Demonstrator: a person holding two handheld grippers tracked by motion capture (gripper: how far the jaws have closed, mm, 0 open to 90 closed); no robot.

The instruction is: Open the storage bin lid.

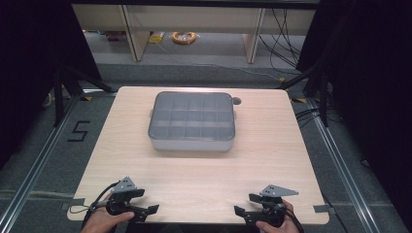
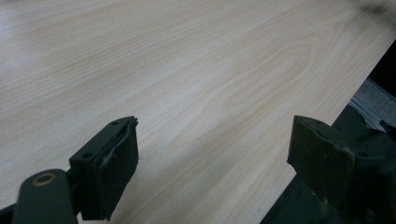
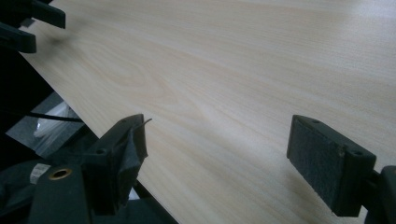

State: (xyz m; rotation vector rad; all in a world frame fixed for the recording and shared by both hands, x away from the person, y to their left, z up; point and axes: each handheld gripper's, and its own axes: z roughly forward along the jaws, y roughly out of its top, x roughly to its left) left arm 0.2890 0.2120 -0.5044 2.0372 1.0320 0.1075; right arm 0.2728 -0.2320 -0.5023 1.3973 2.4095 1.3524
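Start position: left gripper (image 1: 146, 201) and right gripper (image 1: 246, 204) at near table (image 1: 204, 179) edge, jaws apart, empty. Lidded box (image 1: 192, 121) mid-table, well apart. Next, likely: reach forward to box.

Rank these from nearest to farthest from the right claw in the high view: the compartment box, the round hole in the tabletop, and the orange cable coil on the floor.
Measured from the right claw at the table's near edge:
1. Compartment box, grey with a clear lid, at the middle of the table.
2. Round hole, just past the box's far right corner.
3. Orange cable coil, on the floor beyond the table, under the shelving.
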